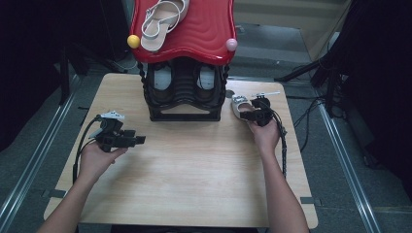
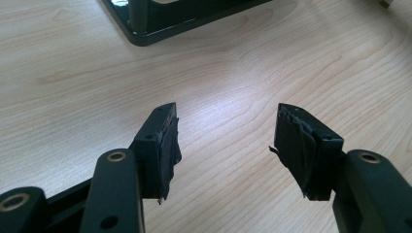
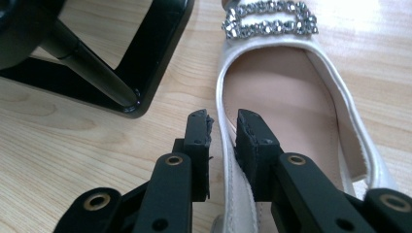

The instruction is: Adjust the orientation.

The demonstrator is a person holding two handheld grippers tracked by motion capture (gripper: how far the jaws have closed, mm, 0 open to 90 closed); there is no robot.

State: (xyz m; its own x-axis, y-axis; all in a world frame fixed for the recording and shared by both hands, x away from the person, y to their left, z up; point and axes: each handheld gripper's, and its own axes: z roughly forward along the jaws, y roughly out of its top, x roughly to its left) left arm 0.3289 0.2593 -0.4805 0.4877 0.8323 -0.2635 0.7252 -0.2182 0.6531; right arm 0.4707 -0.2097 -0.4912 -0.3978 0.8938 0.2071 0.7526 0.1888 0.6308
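Left edge of the table [image 1: 194, 194]: bare wood runs from the near-left corner up to the left gripper [image 1: 138, 140], which hovers low over the board, well in from the left rim, jaws pointing right toward open wood. In the left gripper view its jaws stand wide apart with nothing between them; bare tabletop shows through the gap, and the rack [image 2: 160, 22] base corner lies farther ahead, well apart from the pads. Centre: a broad stretch of free board fills the near half between the two hands. The black rack [image 1: 183, 92] stands at the far middle of the table, its base close to the far edge; its red top [image 1: 194, 29] overhangs the frame and carries a pale sandal [image 1: 160, 22] near the top's left side. A yellow ball [image 1: 133, 41] and a pink ball [image 1: 231, 44] sit at the top's front corners. Right: the shoe [image 1: 239, 104], white with a jewelled buckle [image 3: 269, 19], lies flat on the wood just right of the rack base, with a narrow strip of board between them. The right gripper [image 1: 248, 115] is at the shoe's near end. In the right gripper view the jaws stand narrow, straddling the shoe's [image 3: 282, 92] left side wall, one pad outside, one inside the opening; a slim gap shows at the outer pad, so a firm pinch cannot be confirmed. Some free wood remains between the shoe and the right rim.
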